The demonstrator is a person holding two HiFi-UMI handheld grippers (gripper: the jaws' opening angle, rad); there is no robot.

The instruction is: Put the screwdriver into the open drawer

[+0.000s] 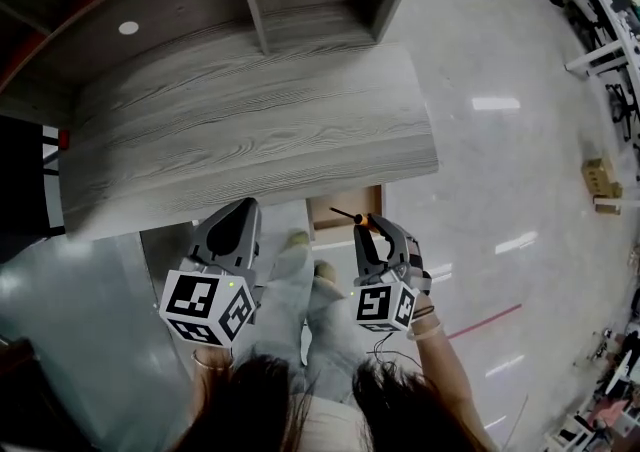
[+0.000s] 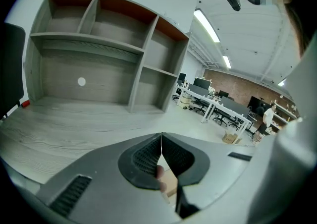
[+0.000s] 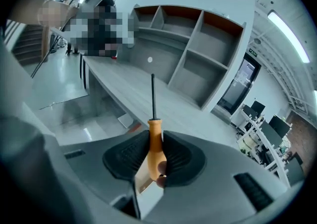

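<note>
Carrying: the right gripper (image 3: 154, 148) has its jaws clamped on the orange handle of the screwdriver (image 3: 153, 114). The thin dark shaft sticks out ahead of the tips.
Grip reason: holding the handle leaves the shaft free, which probably lets the tool go in tip first.
Screwdriver location: in the head view it is in the air just off the front edge of the grey wood-grain surface (image 1: 250, 140), with its tip over the drawer (image 1: 345, 225). I judge it not yet inside.
Drawer: it stands open below the surface edge, showing its light wooden inside just ahead of the right gripper.
Left gripper (image 2: 161, 156): its jaws are pressed together with nothing between them. It hangs to the left of the drawer, seemingly kept clear of the other gripper's path.
Shelf unit (image 2: 99, 54): it stands at the back of the surface, well apart from the drawer.
Step in hand: lowering the tool into the drawer looks to be what remains, then letting go.
Risk: the long shaft could catch the drawer's front wall if it stays level.
</note>
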